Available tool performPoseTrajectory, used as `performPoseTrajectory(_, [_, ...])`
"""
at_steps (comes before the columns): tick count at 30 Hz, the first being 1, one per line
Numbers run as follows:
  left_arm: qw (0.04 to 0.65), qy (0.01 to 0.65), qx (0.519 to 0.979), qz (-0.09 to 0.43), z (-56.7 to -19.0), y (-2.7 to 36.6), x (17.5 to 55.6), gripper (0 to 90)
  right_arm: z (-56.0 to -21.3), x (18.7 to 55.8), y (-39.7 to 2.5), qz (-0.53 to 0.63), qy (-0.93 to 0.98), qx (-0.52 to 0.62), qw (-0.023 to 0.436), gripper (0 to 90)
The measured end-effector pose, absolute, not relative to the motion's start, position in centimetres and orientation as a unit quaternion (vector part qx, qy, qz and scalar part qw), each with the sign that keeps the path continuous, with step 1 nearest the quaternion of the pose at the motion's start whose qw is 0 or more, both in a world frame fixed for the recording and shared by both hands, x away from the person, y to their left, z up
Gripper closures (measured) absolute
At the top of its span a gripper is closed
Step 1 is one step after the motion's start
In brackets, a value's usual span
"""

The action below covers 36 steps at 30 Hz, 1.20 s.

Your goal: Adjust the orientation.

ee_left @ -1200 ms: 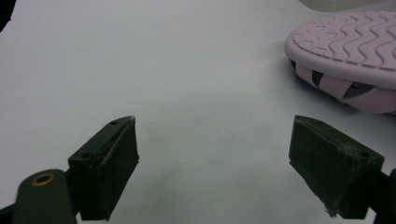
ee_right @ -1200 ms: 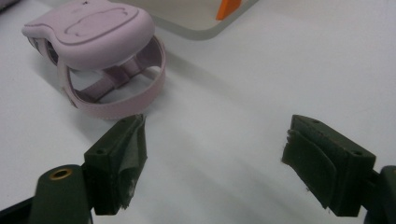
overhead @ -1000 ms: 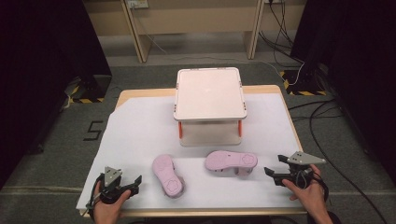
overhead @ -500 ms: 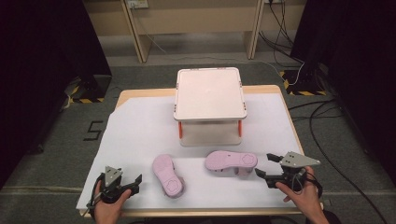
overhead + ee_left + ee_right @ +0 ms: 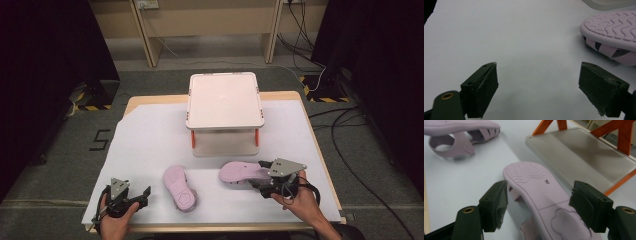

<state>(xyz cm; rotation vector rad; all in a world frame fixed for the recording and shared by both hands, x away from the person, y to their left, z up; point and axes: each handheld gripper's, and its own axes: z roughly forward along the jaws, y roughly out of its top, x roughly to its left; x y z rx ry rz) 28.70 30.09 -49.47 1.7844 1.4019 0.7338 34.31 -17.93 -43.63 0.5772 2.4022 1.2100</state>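
Note:
Two pink sandals lie sole-up on the white sheet. One sandal (image 5: 180,187) rests near the front middle; the other sandal (image 5: 243,173) lies to its right. My right gripper (image 5: 262,175) is open with its jaws on either side of the right sandal's (image 5: 541,192) heel end, not closed on it. My left gripper (image 5: 145,194) is open over bare sheet at the front left, with the middle sandal (image 5: 614,35) ahead and to its right.
A white two-level rack (image 5: 225,100) with orange legs stands at the table's middle back; its clear lower shelf (image 5: 584,157) is just beyond the right sandal. The white sheet (image 5: 150,140) covers the table.
My right gripper has moved left across the sheet to the right sandal's heel end. The left gripper and both sandals stay in place.

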Motion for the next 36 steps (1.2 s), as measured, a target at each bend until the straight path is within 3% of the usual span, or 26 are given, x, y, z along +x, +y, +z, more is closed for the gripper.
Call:
performPoseTrajectory(9, [0.37, 0.547, 0.695, 0.284, -49.5, 30.1, 28.7, 15.4, -44.9, 35.5, -16.2, 0.391, 0.879, 0.175, 0.207, 29.8])
performPoseTrajectory(20, [0.37, 0.547, 0.695, 0.283, -49.6, 30.1, 28.8, 16.1, -46.1, 36.3, -15.9, 0.338, 0.89, 0.136, 0.274, 36.9])
performPoseTrajectory(25, [0.372, 0.547, 0.695, 0.283, -49.6, 30.2, 28.8, 16.4, -45.8, 36.7, -15.6, 0.325, 0.891, 0.128, 0.291, 45.3])
performPoseTrajectory(31, [0.374, 0.548, 0.695, 0.28, -49.6, 30.2, 28.8, 16.6, -44.6, 36.4, -15.7, 0.305, 0.889, 0.122, 0.319, 66.0])
performPoseTrajectory(36, [0.374, 0.549, 0.694, 0.278, -49.7, 30.2, 28.9, 16.7, -43.7, 36.5, -16.9, 0.305, 0.885, 0.128, 0.328, 77.2])
